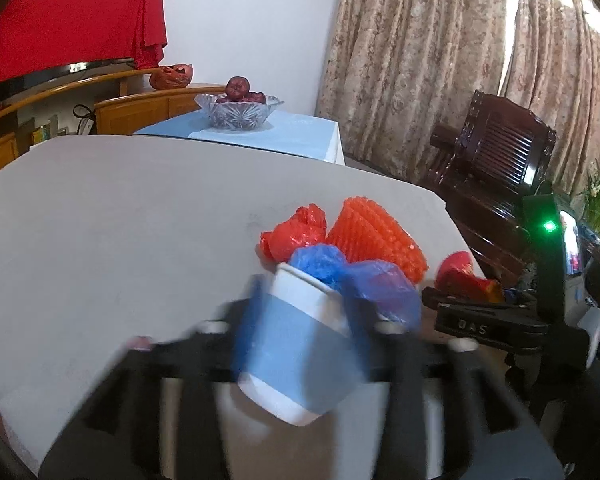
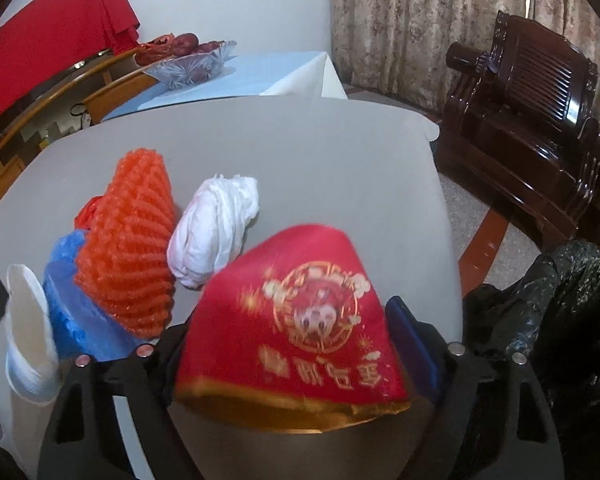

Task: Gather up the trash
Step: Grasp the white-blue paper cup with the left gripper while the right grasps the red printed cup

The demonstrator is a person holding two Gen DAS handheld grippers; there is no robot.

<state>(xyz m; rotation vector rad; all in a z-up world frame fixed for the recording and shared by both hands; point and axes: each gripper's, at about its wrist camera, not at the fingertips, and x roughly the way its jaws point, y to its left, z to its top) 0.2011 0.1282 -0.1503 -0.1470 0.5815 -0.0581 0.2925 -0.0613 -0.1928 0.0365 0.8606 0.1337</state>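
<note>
My left gripper [image 1: 300,320] is shut on a white and blue paper cup [image 1: 300,344], tilted, above the grey table [image 1: 120,220]. A blue plastic bag [image 1: 364,280] spills over the cup's rim. Behind lie a red plastic bag [image 1: 292,232] and an orange foam net [image 1: 376,232]. My right gripper [image 2: 296,340] is shut on a squashed red paper cup with gold print [image 2: 300,320], which also shows in the left wrist view [image 1: 460,276]. In the right wrist view the orange net [image 2: 132,248], a crumpled white bag [image 2: 212,228], the blue bag [image 2: 72,304] and the paper cup [image 2: 28,332] lie left.
A black trash bag [image 2: 560,320] hangs at the right beyond the table edge. A glass fruit bowl [image 1: 238,110] stands on a blue-clothed side table [image 1: 300,136] behind. A dark wooden armchair [image 2: 532,108] and curtains stand at the right. Wooden cabinets stand at the left.
</note>
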